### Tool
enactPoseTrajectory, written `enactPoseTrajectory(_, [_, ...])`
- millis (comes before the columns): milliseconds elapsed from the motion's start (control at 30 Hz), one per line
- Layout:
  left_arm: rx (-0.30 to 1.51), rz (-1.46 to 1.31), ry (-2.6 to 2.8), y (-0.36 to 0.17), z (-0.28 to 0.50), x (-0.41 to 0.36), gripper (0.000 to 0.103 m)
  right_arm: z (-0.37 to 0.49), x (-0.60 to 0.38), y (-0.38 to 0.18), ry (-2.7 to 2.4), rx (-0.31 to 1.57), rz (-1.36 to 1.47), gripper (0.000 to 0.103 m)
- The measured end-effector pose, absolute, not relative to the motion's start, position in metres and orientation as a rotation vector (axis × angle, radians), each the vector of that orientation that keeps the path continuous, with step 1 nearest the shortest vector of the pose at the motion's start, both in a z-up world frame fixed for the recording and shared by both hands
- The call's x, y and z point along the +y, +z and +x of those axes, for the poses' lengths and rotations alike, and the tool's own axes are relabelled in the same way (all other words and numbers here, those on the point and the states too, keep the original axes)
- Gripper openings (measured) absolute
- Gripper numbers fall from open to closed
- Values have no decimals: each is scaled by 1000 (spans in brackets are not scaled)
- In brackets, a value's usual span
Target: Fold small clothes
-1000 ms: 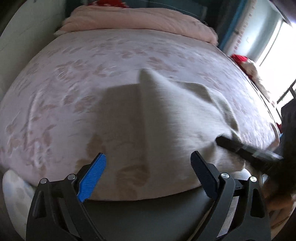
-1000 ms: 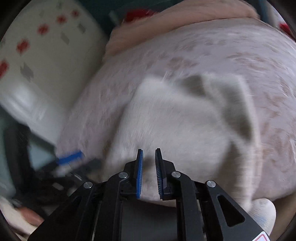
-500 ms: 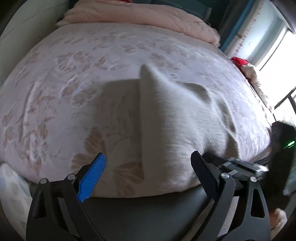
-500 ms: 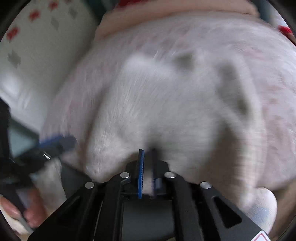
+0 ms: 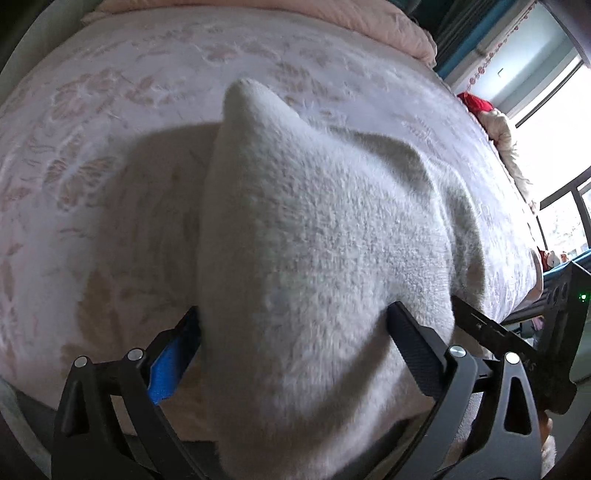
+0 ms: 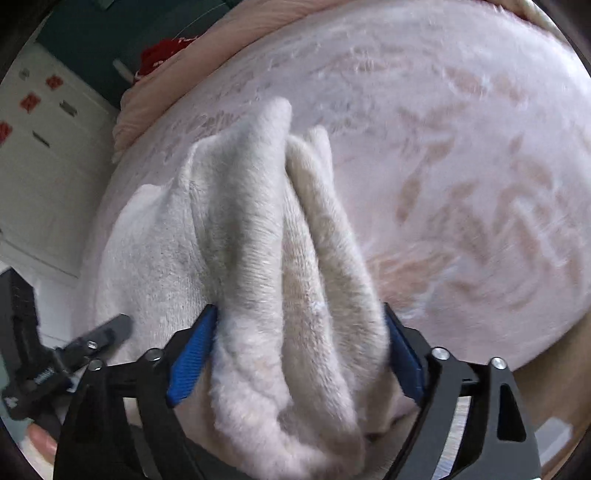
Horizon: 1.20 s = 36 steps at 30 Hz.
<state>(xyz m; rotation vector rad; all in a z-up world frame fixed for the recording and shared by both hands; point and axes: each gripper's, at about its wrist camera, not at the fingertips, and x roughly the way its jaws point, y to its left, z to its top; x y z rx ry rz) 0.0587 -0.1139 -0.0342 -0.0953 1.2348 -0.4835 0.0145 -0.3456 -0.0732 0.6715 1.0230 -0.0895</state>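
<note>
A fluffy white small garment lies on the pink floral bed. Its near end fills the space between the wide-apart fingers of my left gripper. In the right wrist view the same garment is bunched into long folds, and a thick bundle of it sits between the spread fingers of my right gripper. The left gripper's fingertip shows at the left of the right wrist view, and the right gripper's body at the right of the left wrist view.
A pink quilt is piled along the far end of the bed. A red item lies by the bright window on the right. White cabinet doors stand left of the bed in the right wrist view.
Both grippers have moved forward onto the garment's near end. The right gripper, shut half a second ago, now stands wide around a bunched bundle of cloth. The garment's near edge is gathered up.
</note>
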Motion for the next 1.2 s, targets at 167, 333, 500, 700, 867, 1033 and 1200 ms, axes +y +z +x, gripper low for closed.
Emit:
enactPoseTrajectory(167, [1284, -183, -496, -55, 72, -120, 98, 24, -350, -85, -61, 1002, 717, 98])
enactPoseTrajectory(333, [1270, -183, -493, -58, 73, -122, 98, 41, -359, -92, -46, 980, 741, 98])
enactPoseTrajectory(500, [1287, -163, -486, -54, 74, -125, 98, 50, -361, -92, -48, 975, 716, 78])
enactPoseTrajectory(700, [1289, -101, -516, -35, 71, -131, 81, 38, -354, -72, -50, 956, 756, 42])
enactPoseTrajectory(867, [1263, -66, -548, -5, 65, -134, 56, 29, -345, -42, -72, 903, 752, 38])
enactPoseTrajectory(1033, [1202, -58, -580, 33, 53, -132, 53, 10, -333, 5, -61, 831, 719, 38])
enactPoseTrajectory(1200, [1109, -61, -625, 80, 35, -127, 53, -15, -329, 53, -58, 731, 680, 38])
